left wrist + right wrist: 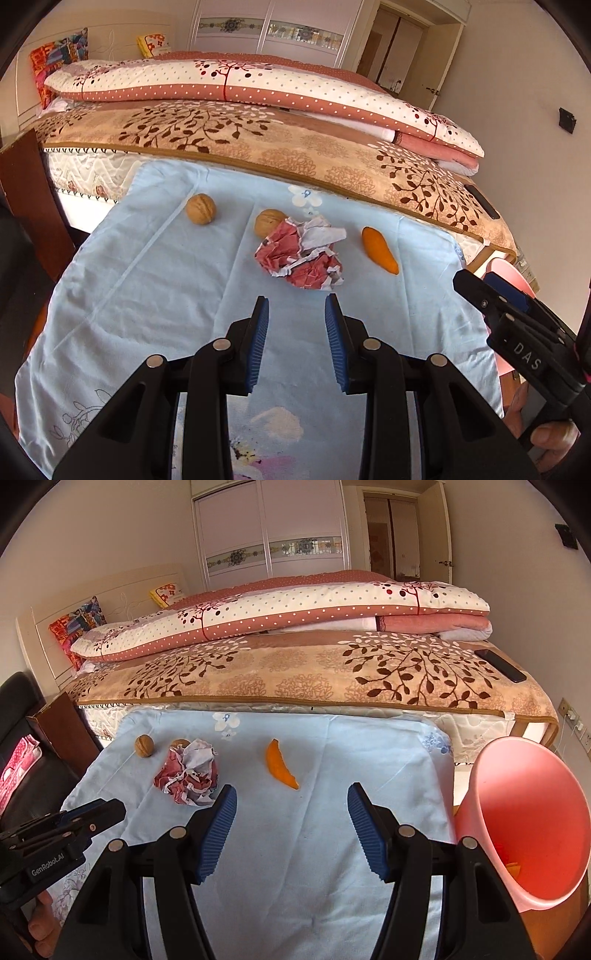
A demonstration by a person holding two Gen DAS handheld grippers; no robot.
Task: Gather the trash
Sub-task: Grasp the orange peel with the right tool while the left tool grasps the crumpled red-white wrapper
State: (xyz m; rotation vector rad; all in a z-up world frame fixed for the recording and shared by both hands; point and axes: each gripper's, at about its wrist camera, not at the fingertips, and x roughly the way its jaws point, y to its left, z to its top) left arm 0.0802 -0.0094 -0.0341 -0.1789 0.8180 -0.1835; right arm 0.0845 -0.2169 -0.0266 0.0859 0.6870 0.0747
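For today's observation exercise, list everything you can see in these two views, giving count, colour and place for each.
Walnut: two, tan, far left of the cloth; the second is behind the paper.
Paper: one crumpled wad, red and white, centre of the cloth.
Peel: one, orange, right of the paper.
Cloth: one, light blue, spread before the bed.
Bin: one, pink, right of the cloth, orange scraps inside.
Bed: one, tan leaf-print blanket, behind the cloth.
Quilt: one folded, white and pink, on the bed.
Phone: one, black, on the bed's right corner.
Left gripper: black with blue pads, open, before the paper.
Right gripper: same colours, open, near the peel.
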